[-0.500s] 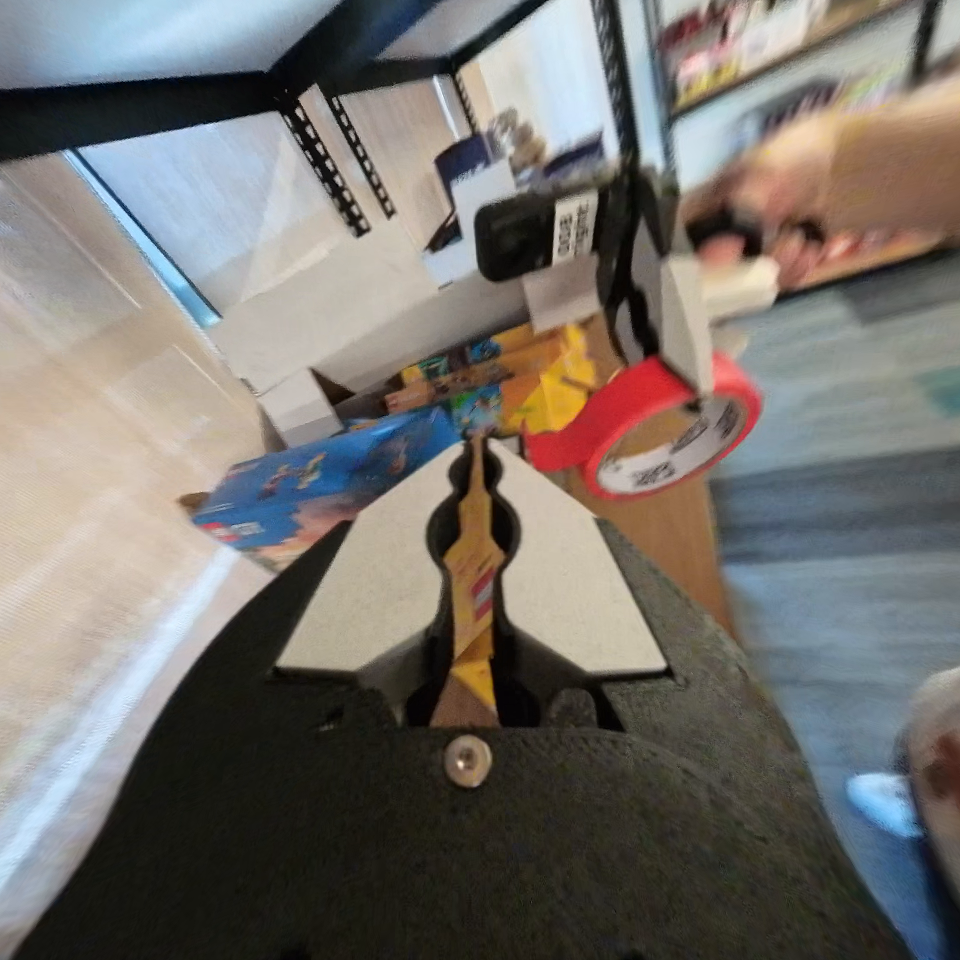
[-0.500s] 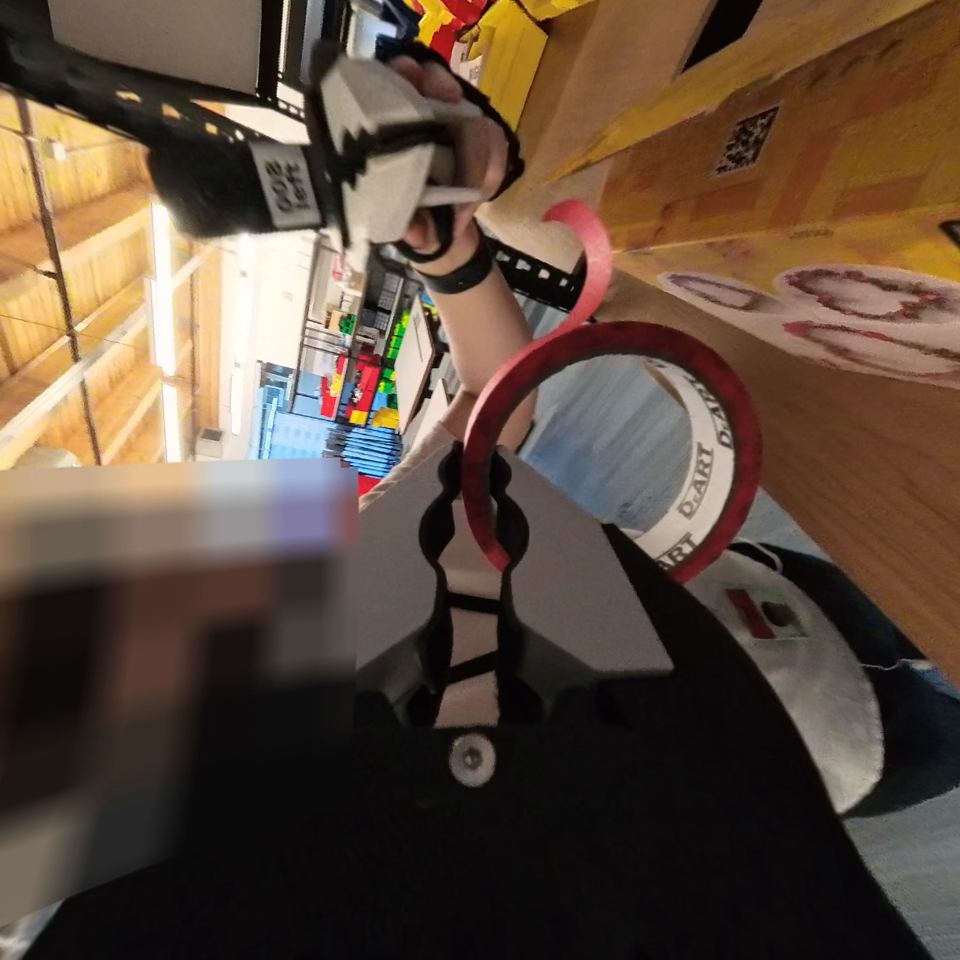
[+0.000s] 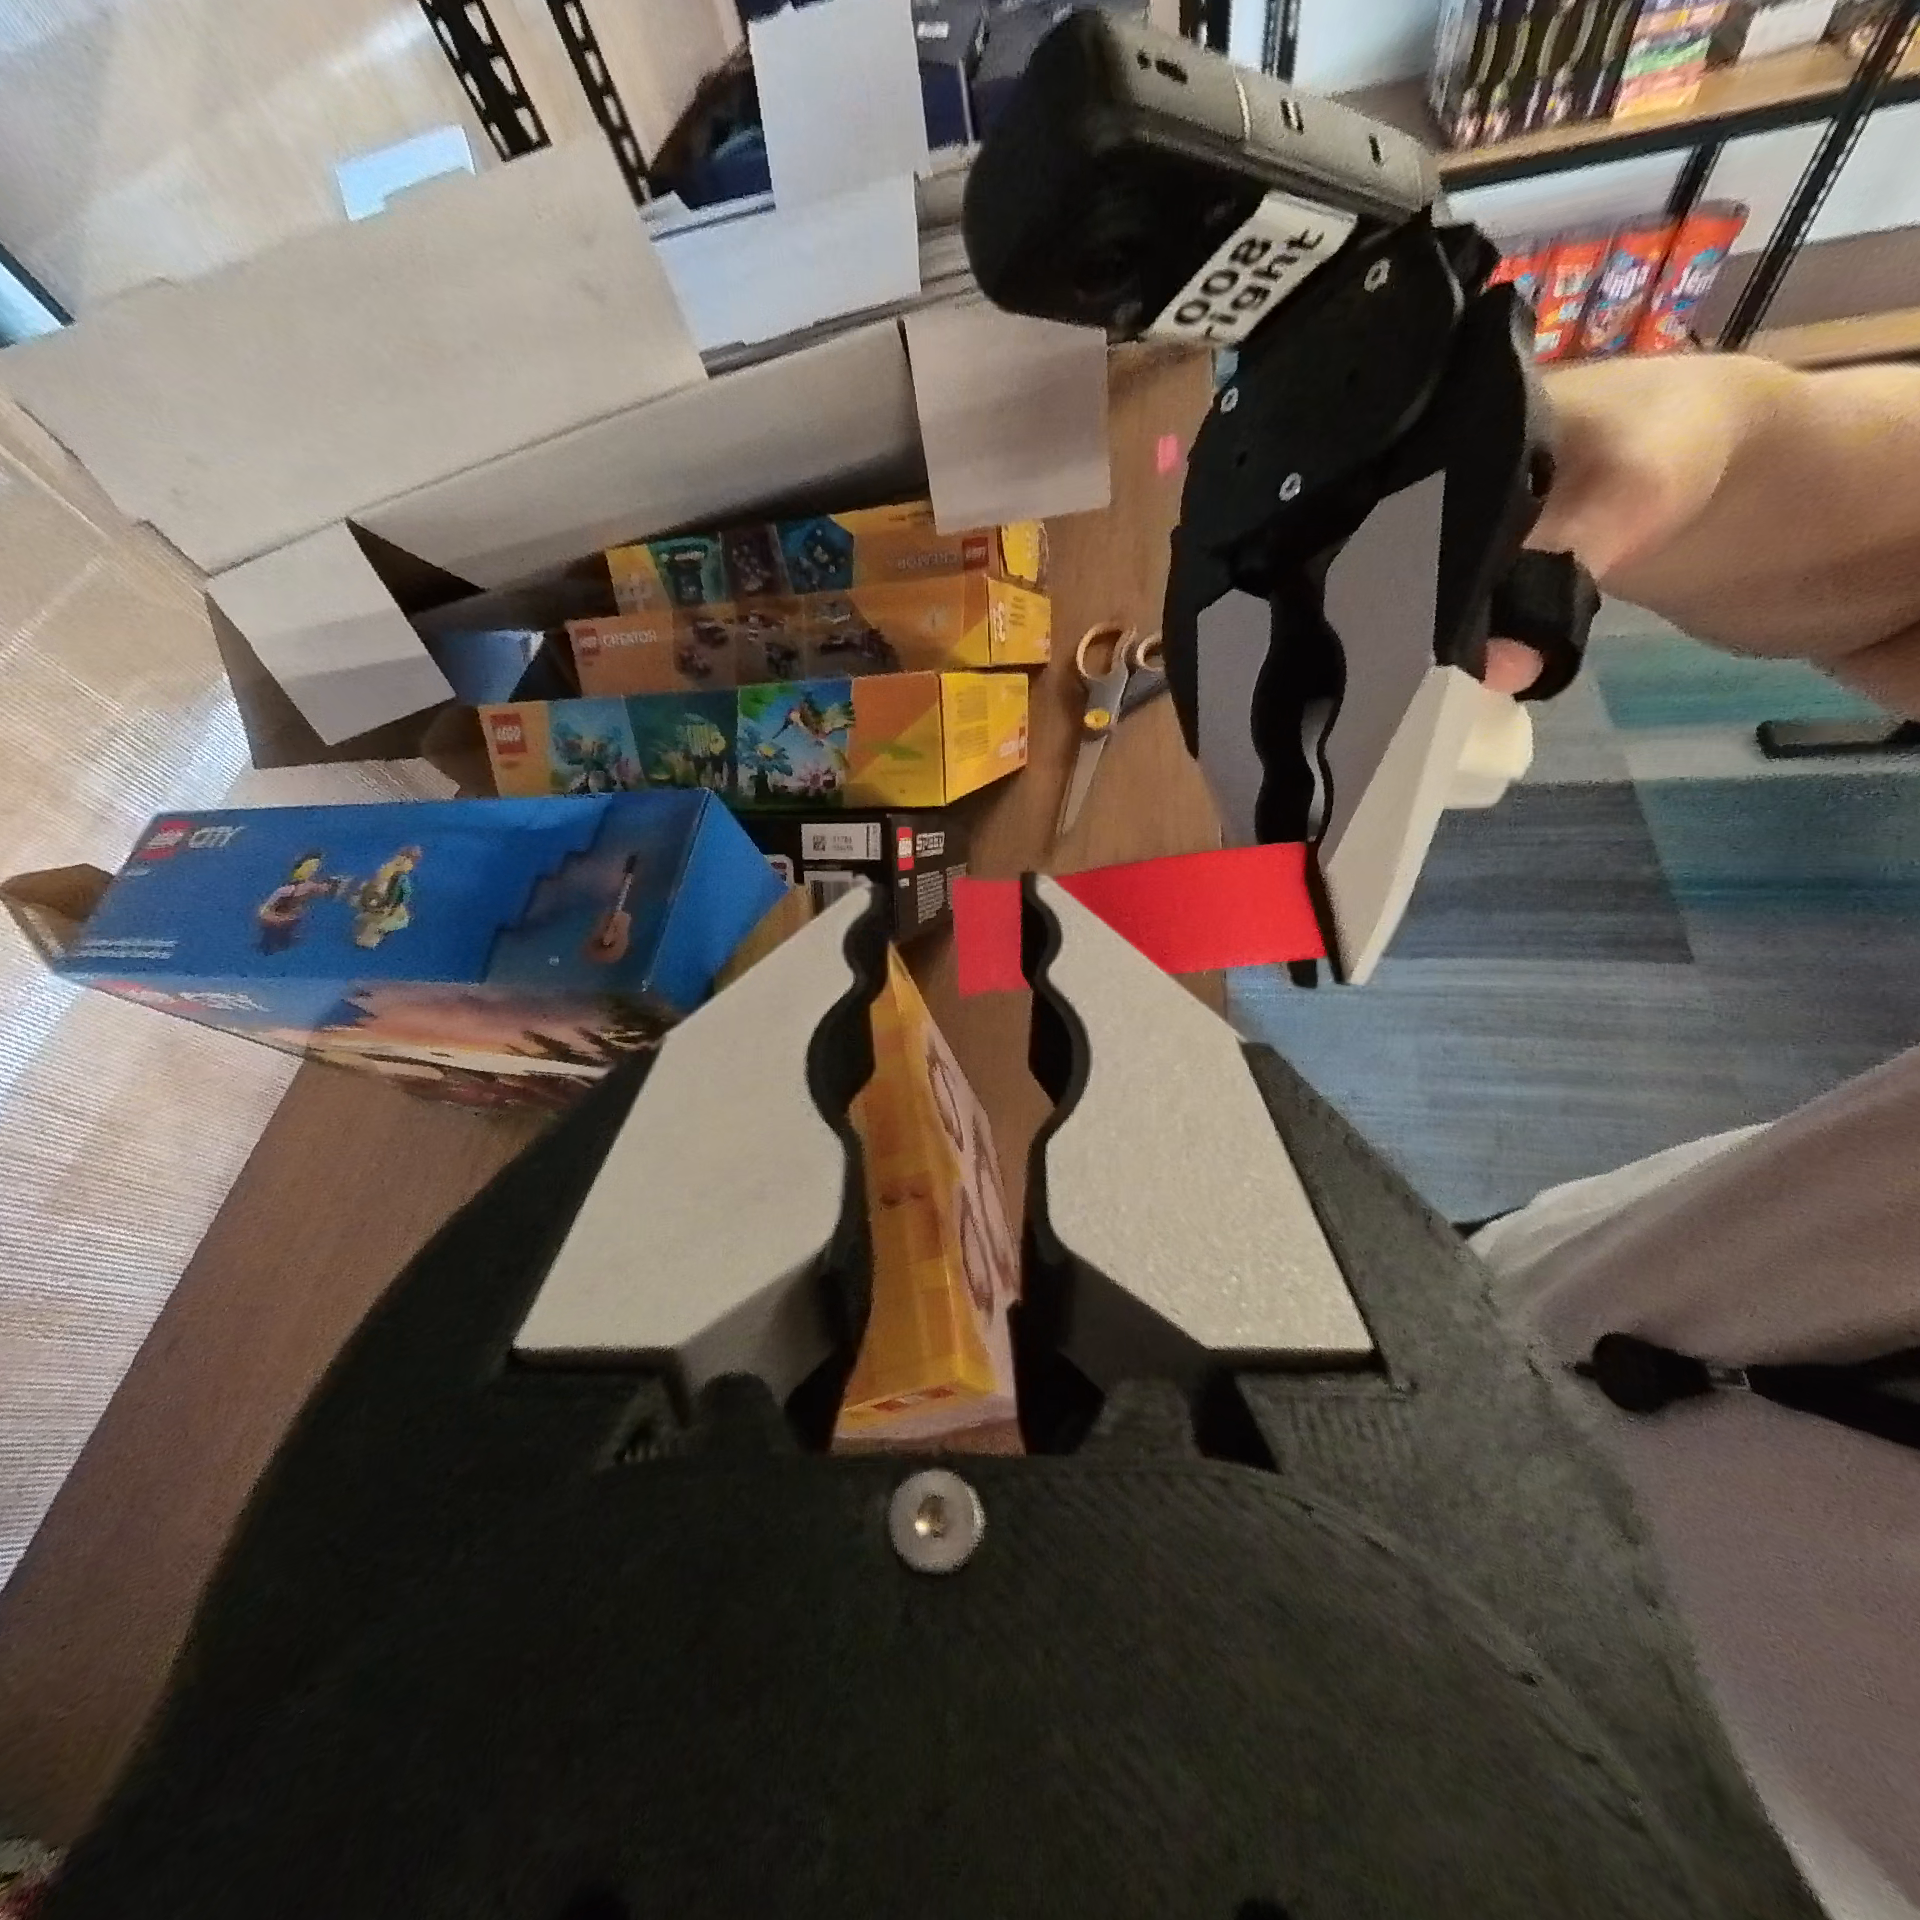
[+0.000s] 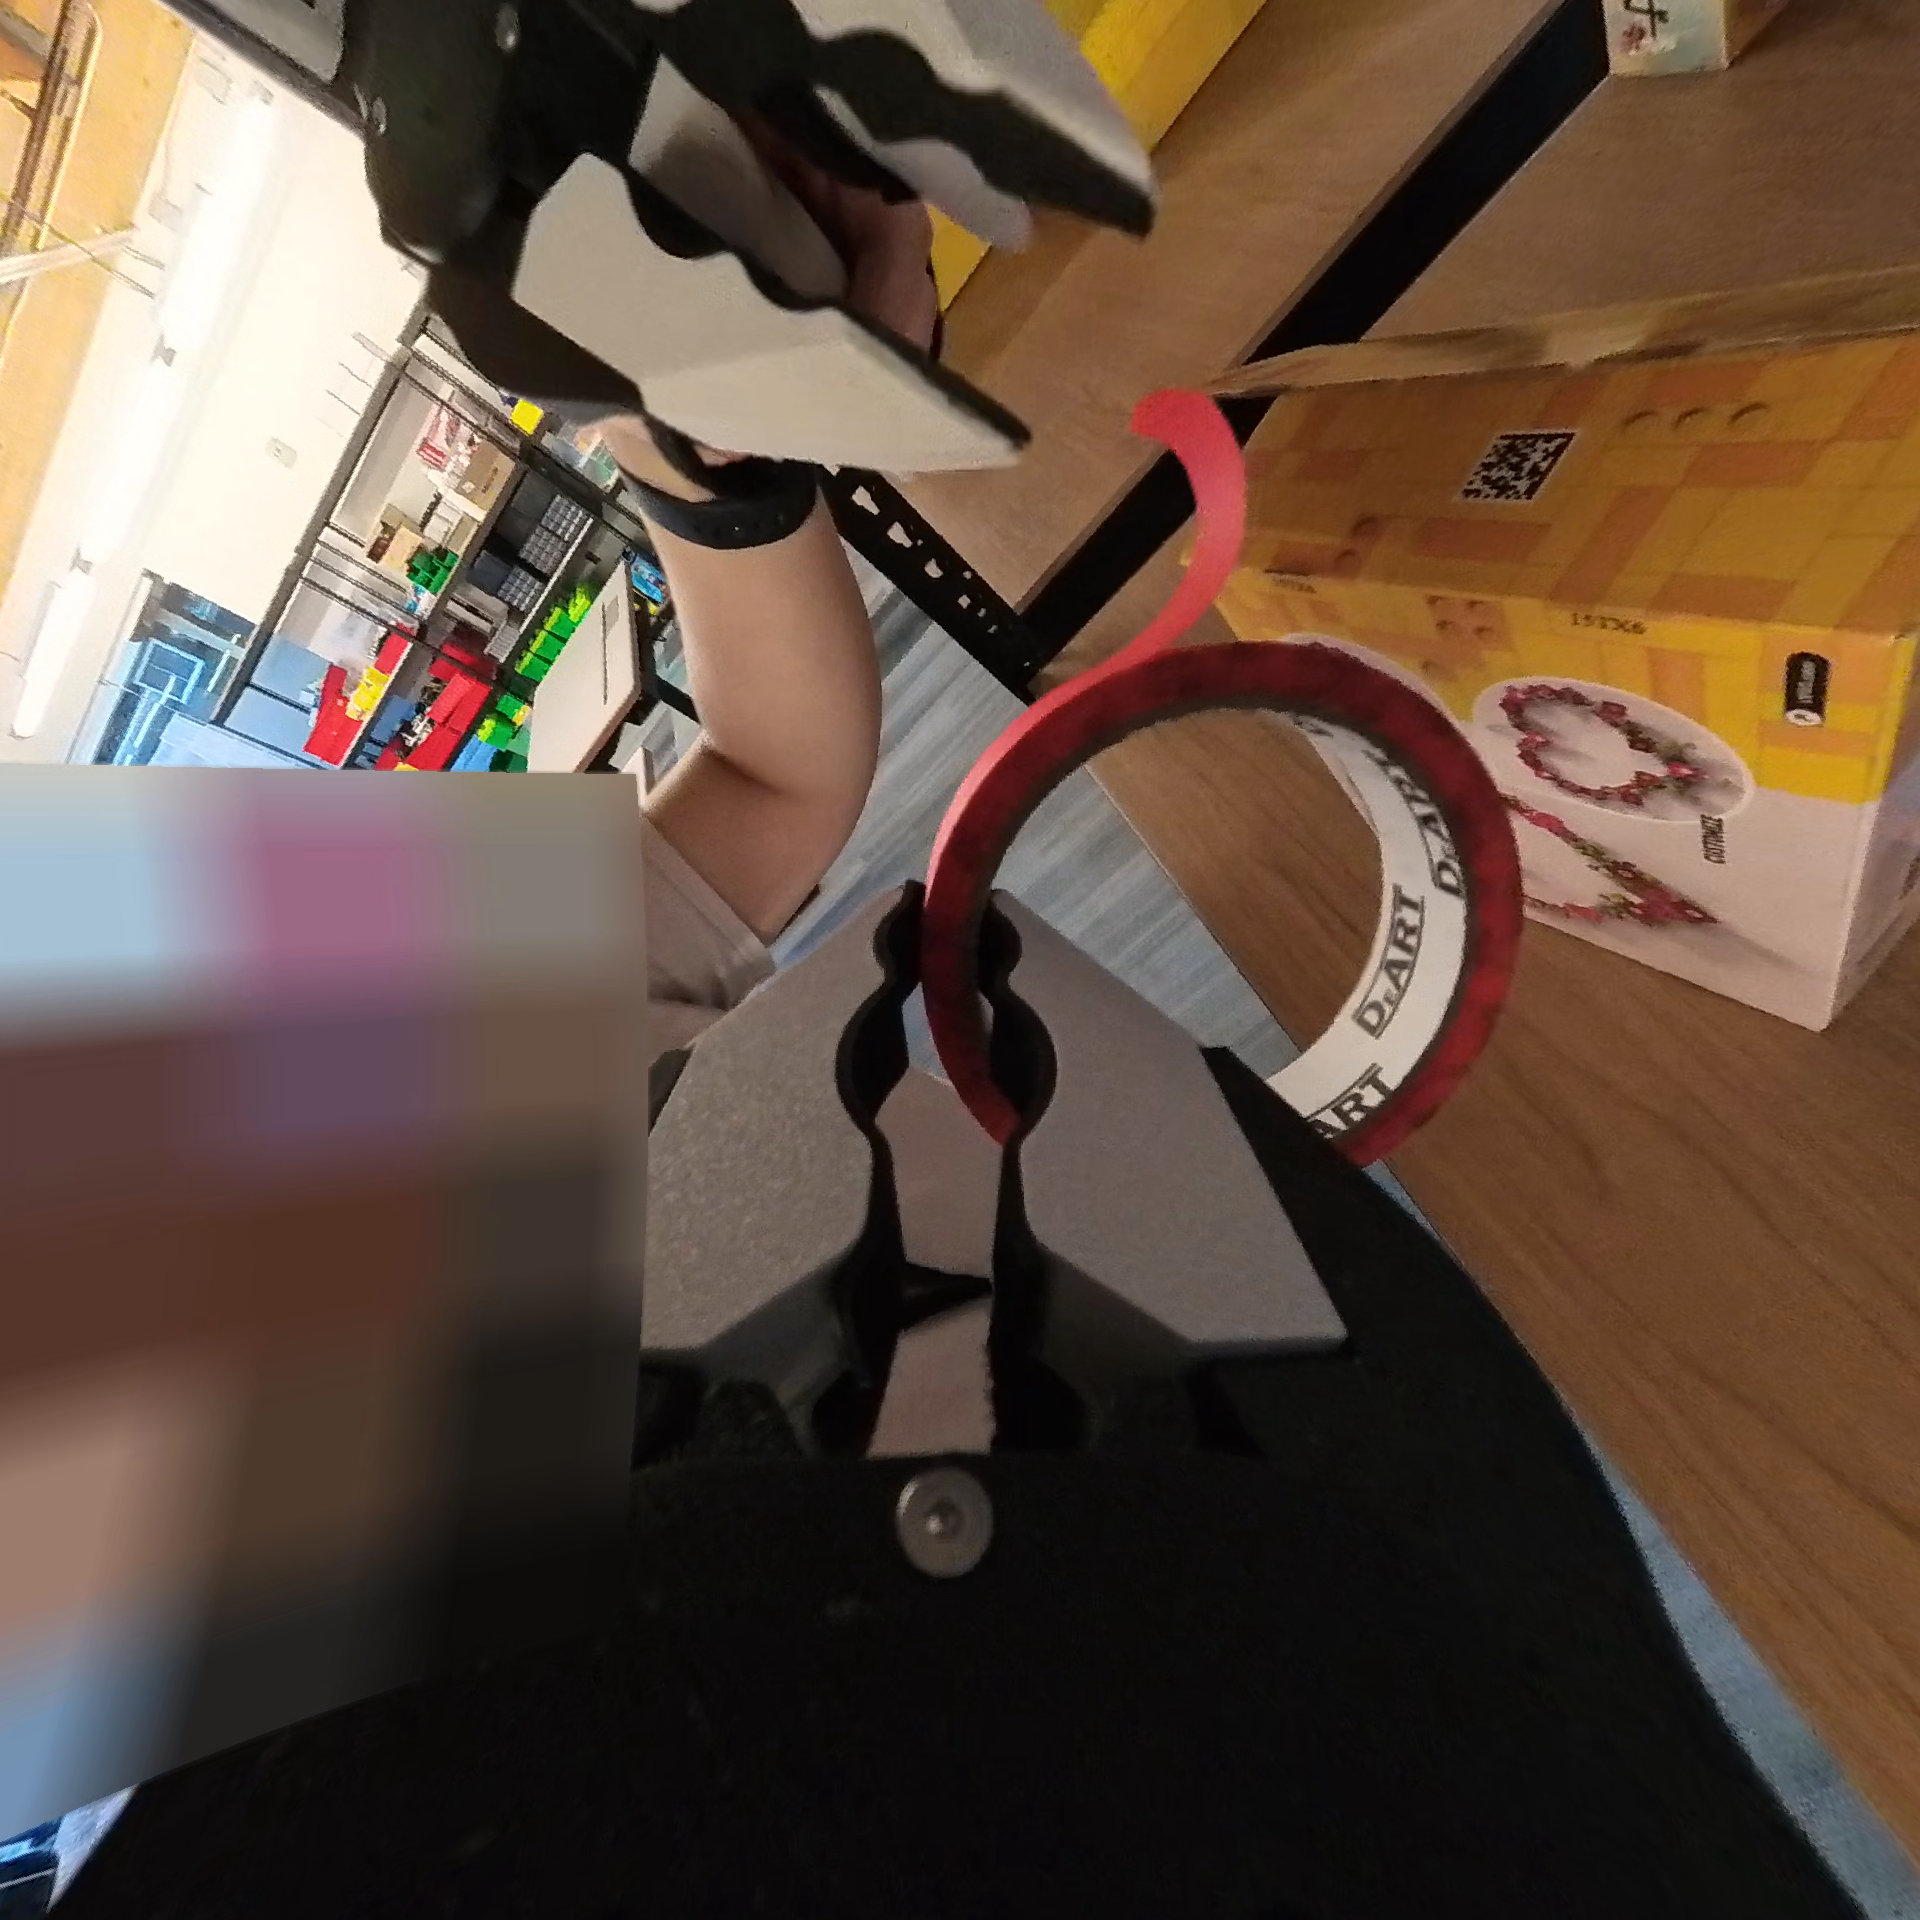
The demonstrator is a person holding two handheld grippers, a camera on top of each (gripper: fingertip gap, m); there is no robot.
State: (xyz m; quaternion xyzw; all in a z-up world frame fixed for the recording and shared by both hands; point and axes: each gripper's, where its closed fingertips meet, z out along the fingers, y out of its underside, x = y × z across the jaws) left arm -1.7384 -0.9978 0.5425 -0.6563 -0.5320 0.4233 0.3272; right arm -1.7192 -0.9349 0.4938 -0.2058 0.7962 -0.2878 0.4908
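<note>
My right gripper (image 4: pixel 956 935) is shut on the rim of a red tape roll (image 4: pixel 1455 769) with a white core, held above the wooden table (image 4: pixel 1558 1299). A loose red tail (image 4: pixel 1216 499) curls up from the roll. In the left wrist view the right gripper (image 3: pixel 1314 966) holds the roll edge-on, and the tape (image 3: pixel 1174 914) runs left behind my left gripper's (image 3: pixel 945 914) fingertips. The left gripper is open and empty over a yellow box (image 3: pixel 914 1195). It also shows in the right wrist view (image 4: pixel 1081 322), just left of the tail's end and apart from it.
Scissors (image 3: pixel 1101 717) lie on the table beside stacked yellow toy boxes (image 3: pixel 769 738). A blue toy box (image 3: pixel 416 914) lies at left, an open cardboard carton (image 3: pixel 416 364) behind. The yellow box (image 4: pixel 1558 540) sits close behind the roll. A person's arm (image 3: pixel 1714 520) reaches in from the right. There is about 8 cm between the tips of the two grippers.
The left gripper has opened from nearly shut. The right gripper with the roll has come closer, turning the roll edge-on, so the tape now lies across the left gripper's tips.
</note>
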